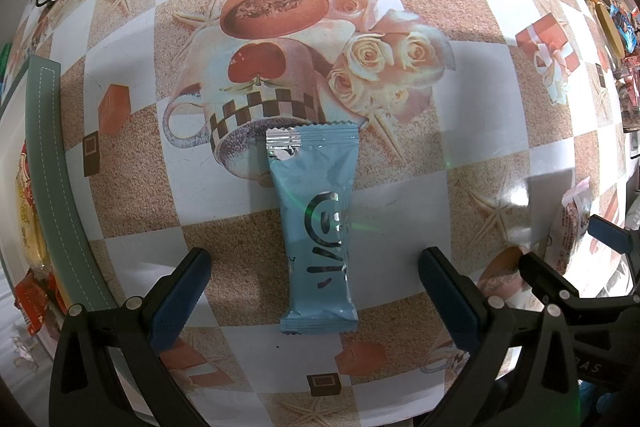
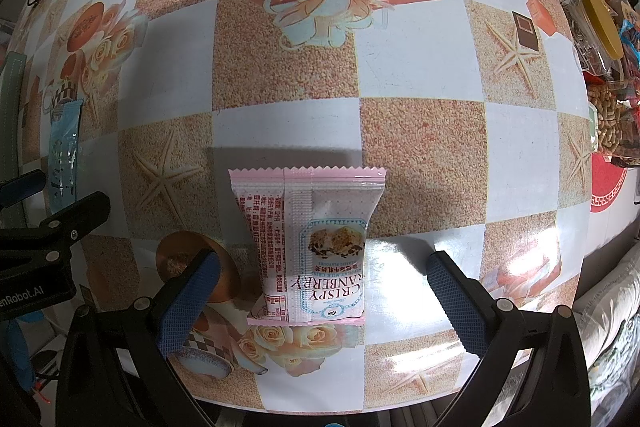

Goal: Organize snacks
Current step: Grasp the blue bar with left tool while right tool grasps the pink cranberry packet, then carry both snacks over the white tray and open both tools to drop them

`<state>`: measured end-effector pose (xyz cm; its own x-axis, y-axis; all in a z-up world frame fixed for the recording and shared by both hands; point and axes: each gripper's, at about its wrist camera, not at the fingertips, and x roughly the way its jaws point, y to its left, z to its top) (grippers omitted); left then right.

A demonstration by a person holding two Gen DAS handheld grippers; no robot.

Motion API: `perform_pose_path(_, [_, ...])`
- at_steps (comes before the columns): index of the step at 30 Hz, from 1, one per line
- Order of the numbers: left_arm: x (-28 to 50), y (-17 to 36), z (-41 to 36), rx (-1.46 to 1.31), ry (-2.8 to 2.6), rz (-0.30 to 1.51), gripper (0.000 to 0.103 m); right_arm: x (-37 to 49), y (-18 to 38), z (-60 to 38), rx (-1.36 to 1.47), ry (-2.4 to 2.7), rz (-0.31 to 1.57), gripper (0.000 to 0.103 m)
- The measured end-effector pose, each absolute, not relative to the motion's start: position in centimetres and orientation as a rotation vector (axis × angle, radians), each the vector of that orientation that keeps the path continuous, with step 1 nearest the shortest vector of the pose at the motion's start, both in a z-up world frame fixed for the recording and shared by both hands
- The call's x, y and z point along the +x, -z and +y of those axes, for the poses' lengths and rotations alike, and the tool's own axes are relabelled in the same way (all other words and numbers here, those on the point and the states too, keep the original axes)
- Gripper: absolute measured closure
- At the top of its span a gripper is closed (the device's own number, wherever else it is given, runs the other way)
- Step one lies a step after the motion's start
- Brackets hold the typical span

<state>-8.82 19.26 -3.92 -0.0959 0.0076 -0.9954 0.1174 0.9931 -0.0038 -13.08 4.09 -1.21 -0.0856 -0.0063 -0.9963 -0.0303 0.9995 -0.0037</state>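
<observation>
The left tool [image 1: 314, 291] has black plastic arms with silver round screws and dark blue textured pads [image 1: 180, 303]. The right tool [image 2: 320, 297] looks the same. White letters "enRobot.AI" stand on the left tool's black body, seen from the right wrist.

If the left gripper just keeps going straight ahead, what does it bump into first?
Probably the blue packet. It lies flat on the table, right between the open fingers of the left gripper. How high the gripper hangs above it is unclear.
</observation>
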Motion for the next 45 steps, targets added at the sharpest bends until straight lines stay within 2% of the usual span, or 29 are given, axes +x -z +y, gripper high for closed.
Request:
perform_pose_path(21, [-9.2,3.4,19.2,0.094,0.091,1.661,0.0,-13.1,1.2,4.1,-0.028,-0.023,1.673,0.0])
perform_pose_path(33, [-7.4,3.5,19.3,0.099,0.094,1.696,0.002,-11.0,3.3,4.4,-0.039,-0.022,1.738,0.0])
perform_pose_path(34, [-7.2,3.2,19.2,0.103,0.097,1.688,0.007,-11.0,3.2,4.3,-0.04,-0.023,1.736,0.003])
perform_pose_path(36, [-6.9,2.6,18.9,0.116,0.108,1.666,0.016,-10.8,2.6,4.4,-0.045,-0.033,1.714,0.017])
perform_pose_path(38, [-6.5,2.1,18.5,0.136,0.127,1.646,0.031,-10.6,1.8,4.6,-0.053,-0.055,1.695,0.047])
perform_pose_path(39, [-6.2,1.8,18.3,0.145,0.138,1.635,0.037,-10.4,1.5,4.8,-0.054,-0.071,1.69,0.055])
perform_pose_path(40, [-5.8,1.4,18.1,0.153,0.154,1.621,0.054,-10.2,1.4,4.8,-0.052,-0.076,1.69,0.063])
perform_pose_path(41, [-5.5,1.1,17.9,0.153,0.17,1.617,0.078,-9.9,1.4,4.7,-0.042,-0.078,1.693,0.063])
perform_pose_path(45, [-4.5,0.3,18.3,0.082,0.213,1.626,0.078,-9.0,1.2,3.9,0.044,-0.089,1.699,0.064])
